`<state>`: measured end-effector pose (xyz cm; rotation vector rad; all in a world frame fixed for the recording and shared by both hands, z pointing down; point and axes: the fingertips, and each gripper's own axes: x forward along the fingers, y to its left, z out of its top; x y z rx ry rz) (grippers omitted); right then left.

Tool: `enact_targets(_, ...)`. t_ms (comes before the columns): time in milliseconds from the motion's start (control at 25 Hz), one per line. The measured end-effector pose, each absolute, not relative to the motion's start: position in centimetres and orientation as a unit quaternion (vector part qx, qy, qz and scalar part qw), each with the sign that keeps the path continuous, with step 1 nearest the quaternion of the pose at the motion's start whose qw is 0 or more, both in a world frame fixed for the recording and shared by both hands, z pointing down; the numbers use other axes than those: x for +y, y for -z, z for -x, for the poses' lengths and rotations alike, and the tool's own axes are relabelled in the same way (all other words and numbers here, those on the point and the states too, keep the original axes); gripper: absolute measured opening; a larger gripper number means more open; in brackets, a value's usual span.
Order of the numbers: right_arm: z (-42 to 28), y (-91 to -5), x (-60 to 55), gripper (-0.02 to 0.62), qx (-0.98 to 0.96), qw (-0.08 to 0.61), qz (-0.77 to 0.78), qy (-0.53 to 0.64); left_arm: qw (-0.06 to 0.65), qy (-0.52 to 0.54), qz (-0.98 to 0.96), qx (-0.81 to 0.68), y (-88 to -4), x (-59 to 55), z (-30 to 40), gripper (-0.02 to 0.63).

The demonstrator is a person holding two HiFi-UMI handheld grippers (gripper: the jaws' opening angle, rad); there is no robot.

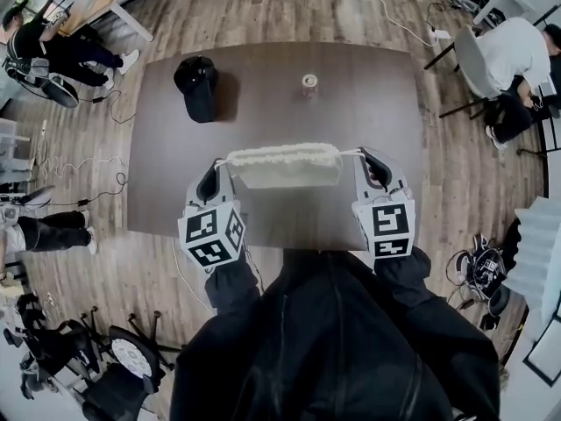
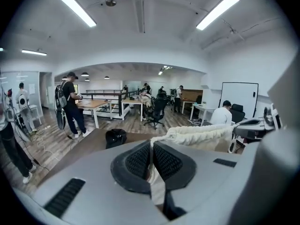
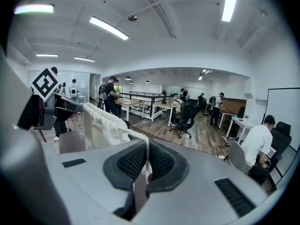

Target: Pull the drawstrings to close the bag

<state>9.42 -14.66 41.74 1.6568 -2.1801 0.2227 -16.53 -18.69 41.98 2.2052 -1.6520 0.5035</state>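
Note:
A white cloth bag (image 1: 286, 166) hangs stretched between my two grippers above the dark table (image 1: 351, 103), its top edge gathered into ruffles. My left gripper (image 1: 216, 175) is shut on the left drawstring (image 2: 151, 150), which runs from the pads to the bag (image 2: 201, 136). My right gripper (image 1: 372, 163) is shut on the right drawstring (image 3: 146, 150), and the bag (image 3: 101, 125) shows to its left. Both strings look taut. The left gripper's marker cube (image 3: 45, 83) shows beyond the bag in the right gripper view.
A black cap (image 1: 198, 86) lies at the table's far left and a small jar (image 1: 309, 82) stands at the far middle. Office chairs, desks and several people are around the room, with cables on the wood floor (image 1: 79, 160).

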Motion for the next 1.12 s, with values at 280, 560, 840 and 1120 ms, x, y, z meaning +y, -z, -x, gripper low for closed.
enact_targets(280, -9.7, -41.4, -13.8, 0.025, -0.774, 0.192, -0.599, -0.079, 0.180, -0.159, -0.756, -0.609, -41.3, -17.7, 18.1, 0.032)
enact_targets(560, -10.0, -41.3, -14.0, 0.025, -0.763, 0.197, -0.610, -0.081, 0.185, -0.139, -0.735, -0.637, -40.7, -17.6, 20.1, 0.032)
enact_targets(840, -11.4, -40.3, -15.0, 0.025, -0.752, 0.207, -0.623, -0.062, 0.222, -0.097, -0.711, -0.660, -40.7, -18.3, 24.0, 0.032)
enact_targets(1120, -13.3, -41.0, -15.1, 0.025, -0.747, 0.193, -0.630, -0.089, 0.220, -0.082, -0.694, -0.681, -40.1, -18.0, 25.1, 0.032)
